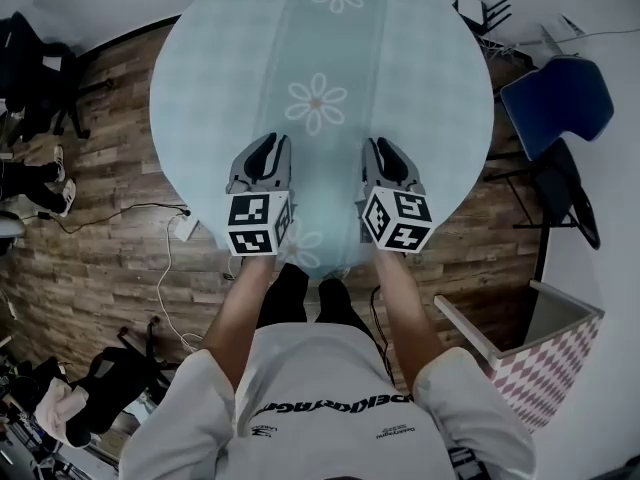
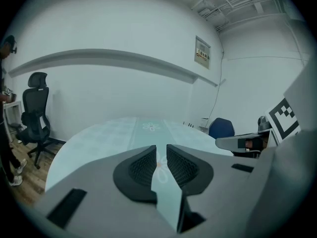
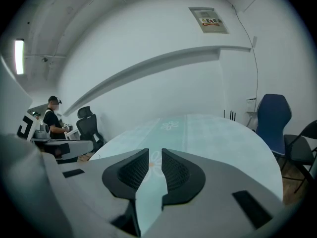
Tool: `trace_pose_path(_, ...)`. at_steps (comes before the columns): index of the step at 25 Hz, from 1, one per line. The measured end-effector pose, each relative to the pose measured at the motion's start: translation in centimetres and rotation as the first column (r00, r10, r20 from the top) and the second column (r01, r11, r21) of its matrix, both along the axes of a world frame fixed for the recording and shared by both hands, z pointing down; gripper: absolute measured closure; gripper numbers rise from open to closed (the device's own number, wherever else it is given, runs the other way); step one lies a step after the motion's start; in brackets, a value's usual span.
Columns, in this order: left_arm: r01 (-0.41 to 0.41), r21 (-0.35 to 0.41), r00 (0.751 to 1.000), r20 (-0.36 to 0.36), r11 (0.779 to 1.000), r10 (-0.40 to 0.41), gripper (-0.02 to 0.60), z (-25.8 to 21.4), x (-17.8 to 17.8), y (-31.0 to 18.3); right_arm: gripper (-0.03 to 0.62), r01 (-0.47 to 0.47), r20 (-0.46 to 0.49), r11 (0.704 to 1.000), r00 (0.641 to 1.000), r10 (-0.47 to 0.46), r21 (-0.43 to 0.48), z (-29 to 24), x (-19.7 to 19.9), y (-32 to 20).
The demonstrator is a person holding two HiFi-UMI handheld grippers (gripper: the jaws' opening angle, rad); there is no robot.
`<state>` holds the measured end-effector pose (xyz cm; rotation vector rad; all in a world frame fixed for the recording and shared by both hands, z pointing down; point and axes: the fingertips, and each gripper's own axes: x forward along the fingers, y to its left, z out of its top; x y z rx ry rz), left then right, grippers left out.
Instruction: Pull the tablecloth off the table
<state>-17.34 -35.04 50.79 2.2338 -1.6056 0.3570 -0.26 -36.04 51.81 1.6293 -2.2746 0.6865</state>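
— How far along are you?

— Not started, I'd say. The tablecloth (image 1: 320,58) lies flat and smooth over the whole round table, with its near edge just in front of me. My left gripper (image 2: 162,155) and right gripper (image 3: 155,158) hover side by side over that near part. Each has its jaws a narrow slit apart with nothing pinched, and I only see cloth beyond the gaps.

— So what's left?

— All of it: catch the near hem with both, then draw it towards me.

— Anything in the way?

— Nothing stands on the cloth. A blue chair (image 1: 555,103) sits close to the table's right side and a black office chair (image 2: 37,108) is off at the far left. A cable (image 1: 165,258) trails on the floor (image 1: 100,168) to my near left. My legs (image 1: 305,303) are right behind the hem, so I judge I'd need to step back.
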Motion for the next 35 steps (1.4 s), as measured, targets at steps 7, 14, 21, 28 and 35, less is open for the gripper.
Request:
trace_pose_path(7,0.005,-0.053,1.0,0.029,0.999,-0.003,0.457,3.1,-1.0,-3.6,0.397,-0.015,-0.012,0.998,1.0,0.014,-0.068,3.8,0.3,-3.2)
trace_pose_path(14,0.009,-0.105,0.997,0.076,0.994,-0.001,0.383,6.7,-2.2,-6.5,0.33,0.0,-0.05,0.992,0.999,-0.006,-0.13,7.6,0.2,-6.1)
trace_pose_path(21,0.018,-0.17,0.992,0.128,0.985,0.004,0.35,10.7,-3.8,-8.8,0.309,-0.02,-0.094,0.983,0.996,0.003,-0.183,11.0,1.0,-8.7)
trace_pose_path(28,0.016,-0.235,0.989,0.147,0.972,0.019,0.342,14.4,-4.8,-11.1,0.309,-0.029,-0.127,0.972,0.992,-0.001,-0.234,14.4,1.5,-10.9)
trace_pose_path(35,0.014,-0.27,0.987,0.16,0.963,0.031,0.323,16.6,-5.3,-14.1,0.309,-0.038,-0.148,0.967,0.989,0.001,-0.25,15.6,1.7,-13.5)
